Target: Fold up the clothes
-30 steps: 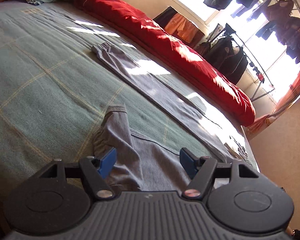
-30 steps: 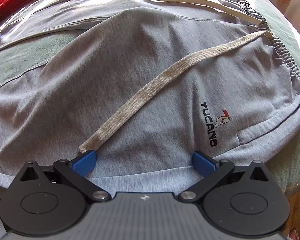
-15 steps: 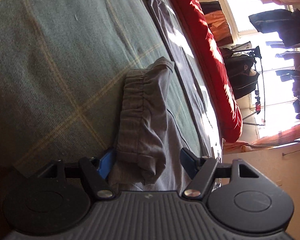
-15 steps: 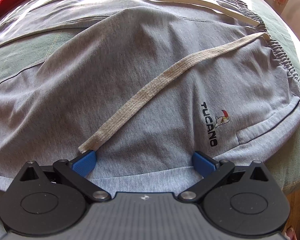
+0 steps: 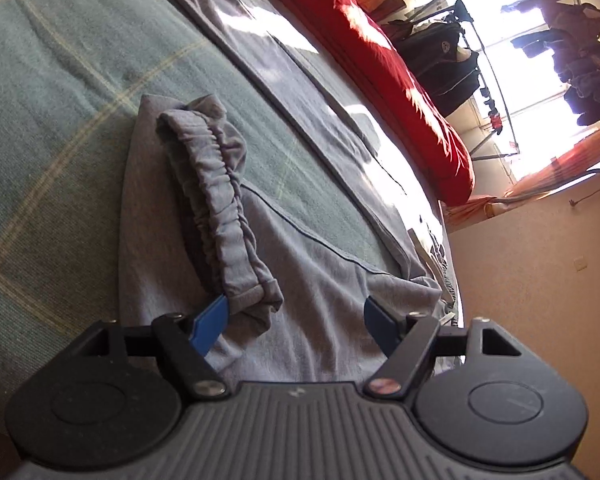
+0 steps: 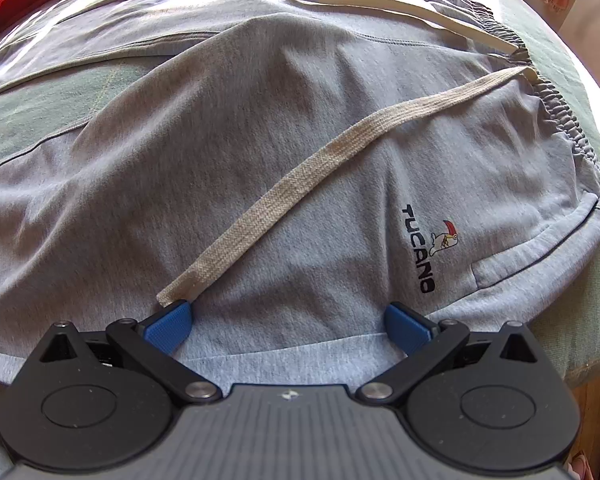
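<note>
**Grey sweatpants spread across the bed, one cuff doubled back**

The grey sweatpants (image 6: 300, 168) lay flat on a green checked blanket (image 5: 60, 80), filling most of the right wrist view. The fabric was a soft heathered grey with dark piping along the seams, a gathered elastic waistband (image 6: 560, 120) at the upper right of that frame, and a black "TUCANO" logo (image 6: 420, 248) with a small bird at centre right. A flat beige drawstring (image 6: 320, 168) ran diagonally over the front, its frayed end just beside the left blue pad; a second one (image 6: 400, 8) lay near the top.

In the left wrist view, an elasticated leg cuff (image 5: 220, 216) was folded back on its own leg, at centre left. The left gripper (image 5: 296, 320) had its jaws opening, the cuff's corner against the left pad but not pinched. The other leg (image 5: 280, 60) stretched to the upper left beside a red duvet (image 5: 380, 60).

The right gripper (image 6: 288, 324) stood wide apart over the cloth, holding nothing.
</note>
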The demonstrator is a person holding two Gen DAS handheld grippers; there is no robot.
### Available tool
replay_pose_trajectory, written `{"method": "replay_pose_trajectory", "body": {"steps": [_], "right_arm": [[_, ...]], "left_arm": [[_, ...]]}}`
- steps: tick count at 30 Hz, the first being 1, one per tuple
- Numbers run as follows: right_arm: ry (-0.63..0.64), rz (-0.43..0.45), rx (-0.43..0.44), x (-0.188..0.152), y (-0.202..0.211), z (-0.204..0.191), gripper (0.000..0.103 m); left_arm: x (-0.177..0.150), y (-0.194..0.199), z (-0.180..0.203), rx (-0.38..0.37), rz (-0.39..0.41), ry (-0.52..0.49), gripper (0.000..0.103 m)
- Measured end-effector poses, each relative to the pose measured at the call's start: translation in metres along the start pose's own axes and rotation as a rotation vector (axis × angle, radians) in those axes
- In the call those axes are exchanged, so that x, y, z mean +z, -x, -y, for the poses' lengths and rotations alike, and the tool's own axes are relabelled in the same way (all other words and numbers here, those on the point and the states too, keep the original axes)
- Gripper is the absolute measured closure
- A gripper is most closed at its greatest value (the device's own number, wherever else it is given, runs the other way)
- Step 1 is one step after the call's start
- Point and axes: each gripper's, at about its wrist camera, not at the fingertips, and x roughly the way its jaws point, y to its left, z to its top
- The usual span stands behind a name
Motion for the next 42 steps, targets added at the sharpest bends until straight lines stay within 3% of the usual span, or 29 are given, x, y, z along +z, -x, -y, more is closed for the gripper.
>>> {"method": "replay_pose_trajectory", "body": {"steps": [5,12,18,27,30,34,37,39,41,42], "right_arm": [[0.002,0.003,0.005,-0.002,0.001,0.002,0.000],[0.003,0.002,0.003,-0.002,0.002,0.003,0.000],[0.003,0.003,-0.006,-0.003,0.002,0.002,0.000],[0.003,-0.001,-0.004,-0.003,0.002,0.002,0.000],[0.002,-0.001,0.000,-0.003,0.002,0.004,0.000],[0.003,-0.002,-0.003,-0.004,0.001,0.004,0.000],[0.006,0.000,-0.001,0.003,-0.003,0.002,0.000],[0.005,0.002,0.001,0.003,-0.003,0.002,0.000],[0.005,0.001,0.002,0.003,-0.003,0.002,0.000],[0.004,0.001,0.002,0.001,-0.002,0.002,0.000]], "left_arm": [[-0.006,0.012,0.008,0.035,0.017,-0.059,0.028],[0.002,0.037,-0.020,0.037,0.107,0.041,0.028],[0.026,0.013,-0.043,0.019,0.081,0.119,0.029],[0.040,-0.006,-0.051,-0.029,0.132,0.173,0.030],[0.034,-0.008,-0.039,-0.045,0.073,0.097,0.030],[0.027,-0.016,-0.026,0.024,0.028,-0.002,0.030],[0.029,-0.019,-0.031,0.039,0.056,0.037,0.038],[0.029,-0.020,-0.031,0.063,0.068,0.044,0.064],[0.029,-0.019,-0.031,0.100,0.068,0.032,0.078],[0.028,-0.018,-0.031,0.108,0.069,0.034,0.079]]}}
